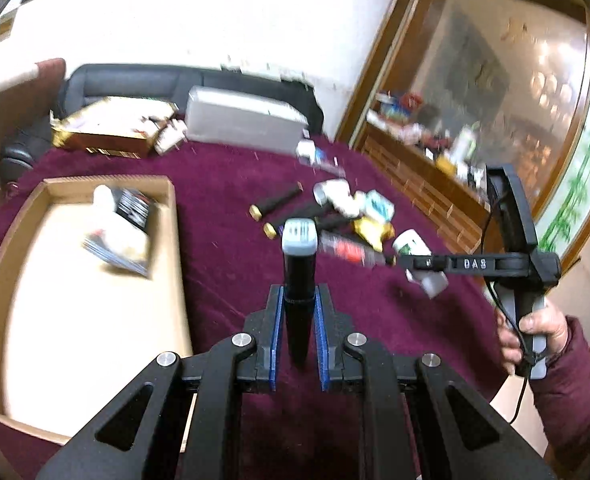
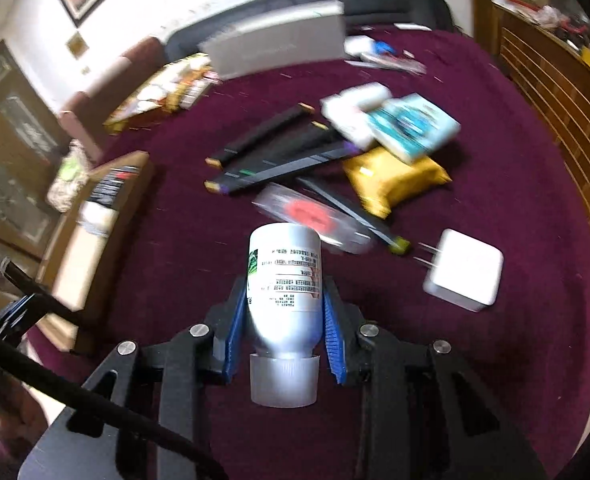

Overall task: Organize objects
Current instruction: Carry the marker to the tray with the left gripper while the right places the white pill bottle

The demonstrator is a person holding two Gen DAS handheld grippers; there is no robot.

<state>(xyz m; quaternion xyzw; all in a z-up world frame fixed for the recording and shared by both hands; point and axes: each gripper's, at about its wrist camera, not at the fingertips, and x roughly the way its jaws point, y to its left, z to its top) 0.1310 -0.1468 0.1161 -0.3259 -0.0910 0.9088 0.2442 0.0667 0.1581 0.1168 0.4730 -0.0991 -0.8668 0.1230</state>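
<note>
My left gripper [image 1: 299, 296] is shut on a black marker [image 1: 298, 328] with a grey cap, which stands up between the blue pads above the maroon tablecloth. To its left lies a wooden tray [image 1: 171, 200] that holds a white item, a black packet and a blue booklet. My right gripper [image 2: 285, 292] is shut on a white bottle [image 2: 285, 268], whose translucent cap points back at the camera. In the left wrist view the right gripper [image 1: 419, 266] carries the white bottle [image 1: 409, 242] just right of the pile.
Black markers [image 2: 263, 136], white and teal boxes [image 2: 411, 126], a yellow packet [image 2: 395, 176], a clear packet with a red label [image 2: 311, 216] and a white charger [image 2: 463, 270] lie on the cloth. A grey box [image 1: 243, 120] and a gold box [image 1: 107, 128] sit at the back. A person's hand [image 1: 535, 328] grips the right handle.
</note>
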